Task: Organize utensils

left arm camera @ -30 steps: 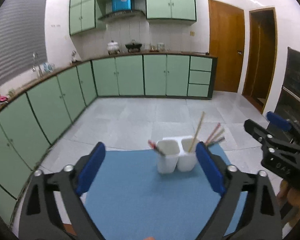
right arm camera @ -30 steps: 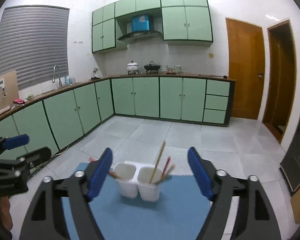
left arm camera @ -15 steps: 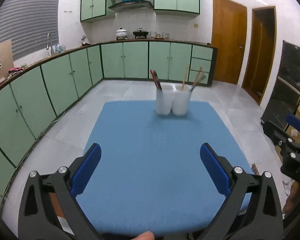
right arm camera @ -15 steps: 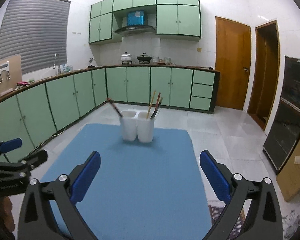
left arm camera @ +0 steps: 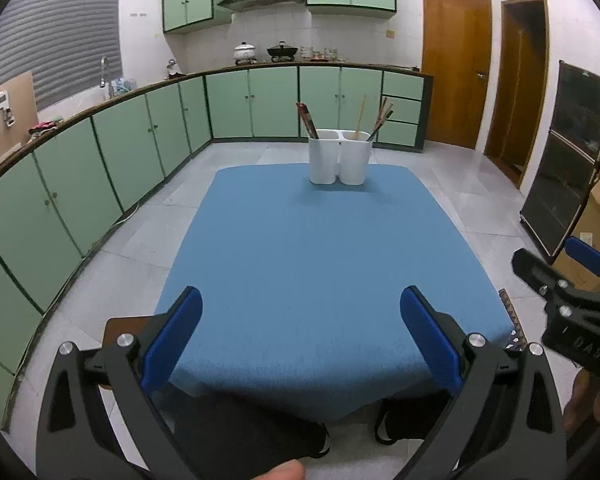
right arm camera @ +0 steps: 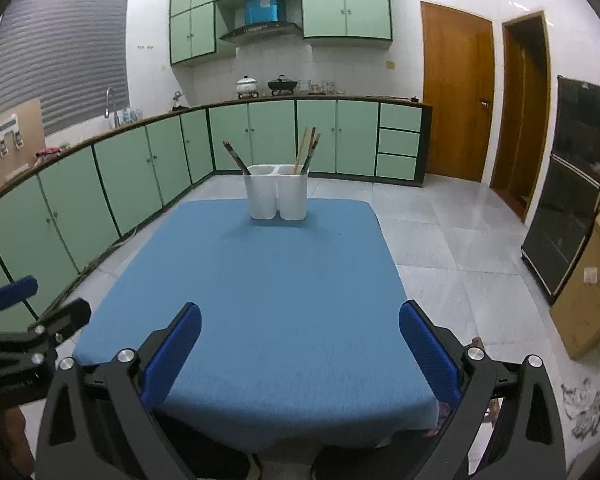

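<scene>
We see a white two-compartment holder standing near the far edge of the blue desk. Its left compartment holds dark chopsticks, its right compartment several more sticks. Our left gripper and right gripper have just opened; both jaws stand wide apart, nothing between them.

Both grippers now sit back at the near edge of the worktop, well apart from the white holder near its far edge, which they flanked a second ago. The left gripper and right gripper have just been opening; nothing lies between their fingers.
</scene>
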Tool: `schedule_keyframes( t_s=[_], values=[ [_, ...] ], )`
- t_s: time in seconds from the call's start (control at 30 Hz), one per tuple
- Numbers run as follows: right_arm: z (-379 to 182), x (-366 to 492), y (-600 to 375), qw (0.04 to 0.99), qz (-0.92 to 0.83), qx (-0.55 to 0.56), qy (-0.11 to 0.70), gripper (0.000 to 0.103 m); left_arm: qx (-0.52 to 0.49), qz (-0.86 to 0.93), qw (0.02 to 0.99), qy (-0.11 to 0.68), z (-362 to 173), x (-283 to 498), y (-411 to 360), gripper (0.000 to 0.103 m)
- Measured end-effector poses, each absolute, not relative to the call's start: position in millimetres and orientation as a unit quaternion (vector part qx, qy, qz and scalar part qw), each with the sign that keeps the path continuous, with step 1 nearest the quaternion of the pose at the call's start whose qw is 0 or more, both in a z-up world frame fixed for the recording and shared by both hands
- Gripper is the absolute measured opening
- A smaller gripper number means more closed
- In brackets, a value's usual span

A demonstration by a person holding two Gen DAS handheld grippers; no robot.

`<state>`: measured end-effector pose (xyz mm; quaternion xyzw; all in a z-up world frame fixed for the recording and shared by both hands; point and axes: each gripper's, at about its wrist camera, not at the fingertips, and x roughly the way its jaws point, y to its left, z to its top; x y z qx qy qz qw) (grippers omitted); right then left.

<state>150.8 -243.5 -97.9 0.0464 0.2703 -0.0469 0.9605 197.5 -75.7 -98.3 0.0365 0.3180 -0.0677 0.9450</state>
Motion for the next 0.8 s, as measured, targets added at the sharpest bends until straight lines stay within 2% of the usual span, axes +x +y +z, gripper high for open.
schedule_keyframes(
  t_s=[0.8],
  values=[
    [-50.1,102.0,-230.3,0.98,-0.044,0.027,0.193,0.097,0.02,-0.057,0.967,0.249,-48.7,136.9,-67.5,0.098]
  ],
)
